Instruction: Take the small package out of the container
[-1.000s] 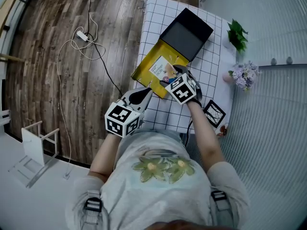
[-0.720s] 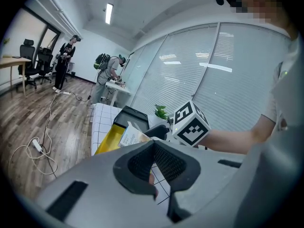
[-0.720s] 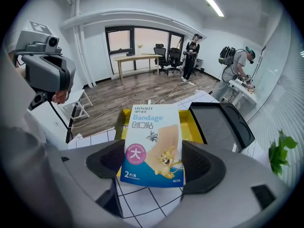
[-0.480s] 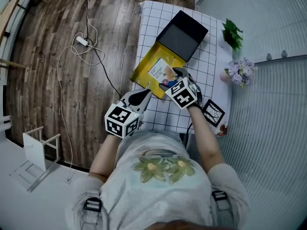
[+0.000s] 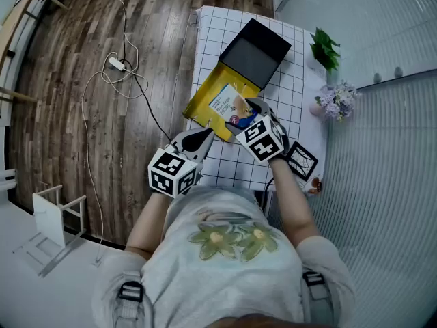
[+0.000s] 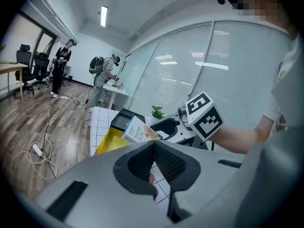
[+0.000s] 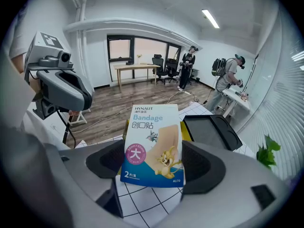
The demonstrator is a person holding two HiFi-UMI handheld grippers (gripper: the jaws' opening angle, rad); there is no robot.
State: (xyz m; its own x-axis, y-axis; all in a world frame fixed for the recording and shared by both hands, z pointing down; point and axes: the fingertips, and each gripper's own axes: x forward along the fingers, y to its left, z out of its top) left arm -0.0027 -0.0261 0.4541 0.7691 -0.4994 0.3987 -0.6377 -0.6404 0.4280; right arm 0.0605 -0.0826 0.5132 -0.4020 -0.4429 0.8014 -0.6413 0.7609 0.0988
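A small bandage package, white and blue with cartoon print, stands upright between the jaws of my right gripper, which is shut on it. In the head view the package is just above the open yellow container, with the right gripper at the container's near right side. A black lid rests against the container's far end. My left gripper hovers at the table's near edge, left of the container. Its pads meet with nothing between them.
The table carries a white grid cloth. At its right edge are a potted plant, a bunch of flowers and a small framed picture. Cables lie on the wooden floor to the left. People stand in the far background.
My right gripper has drawn back slightly toward me with the package in its jaws. The left gripper has stayed where it was.
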